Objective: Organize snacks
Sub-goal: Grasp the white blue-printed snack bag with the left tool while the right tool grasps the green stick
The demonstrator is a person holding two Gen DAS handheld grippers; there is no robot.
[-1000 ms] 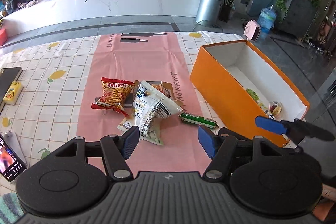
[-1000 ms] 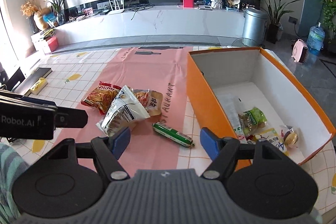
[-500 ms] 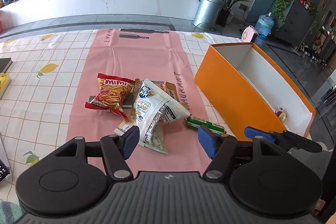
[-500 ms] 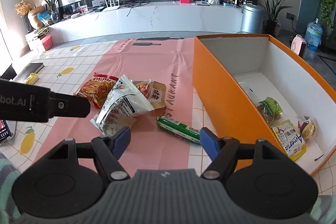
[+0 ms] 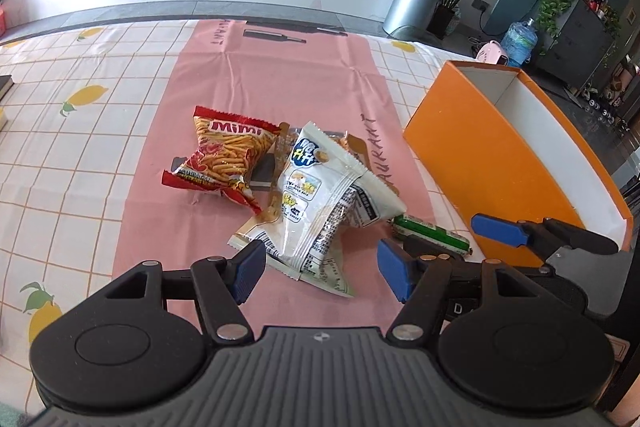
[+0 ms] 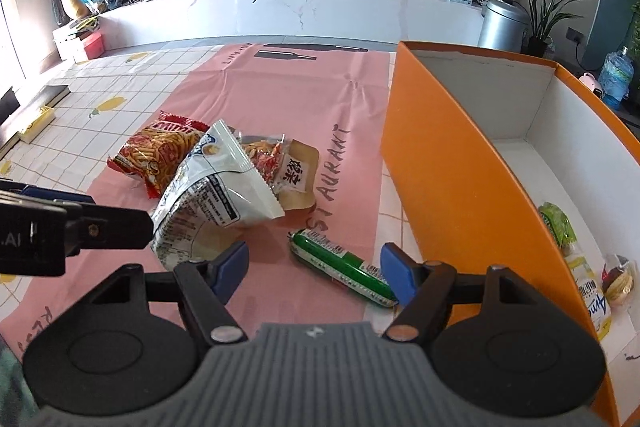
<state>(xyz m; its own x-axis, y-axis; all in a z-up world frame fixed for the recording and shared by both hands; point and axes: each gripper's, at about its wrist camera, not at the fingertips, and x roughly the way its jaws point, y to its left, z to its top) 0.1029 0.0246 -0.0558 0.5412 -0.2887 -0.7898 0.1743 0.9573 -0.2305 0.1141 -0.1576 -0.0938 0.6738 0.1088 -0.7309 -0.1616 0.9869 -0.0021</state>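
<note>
A pile of snacks lies on the pink runner (image 5: 280, 75): a red Mimi bag (image 5: 224, 155), a white bag (image 5: 320, 195) leaning over a brown pouch (image 6: 296, 175), and a green sausage stick (image 6: 344, 267). An orange box (image 6: 440, 171) stands to the right and holds several snacks (image 6: 560, 227). My left gripper (image 5: 322, 271) is open, low over the near end of the white bag. My right gripper (image 6: 314, 269) is open, with the green stick (image 5: 432, 233) lying between its fingers, close to the right pad.
The table has a white checked cloth with lemon prints (image 5: 80, 99). A dark book and a yellow item (image 6: 36, 119) lie at the far left edge. Beyond the table are a white TV bench (image 6: 300, 15) and a metal bin (image 6: 500, 23).
Both grippers have moved forward and down toward the snack pile. The white bag and the green stick now sit closer to the fingers. Both stay open.
</note>
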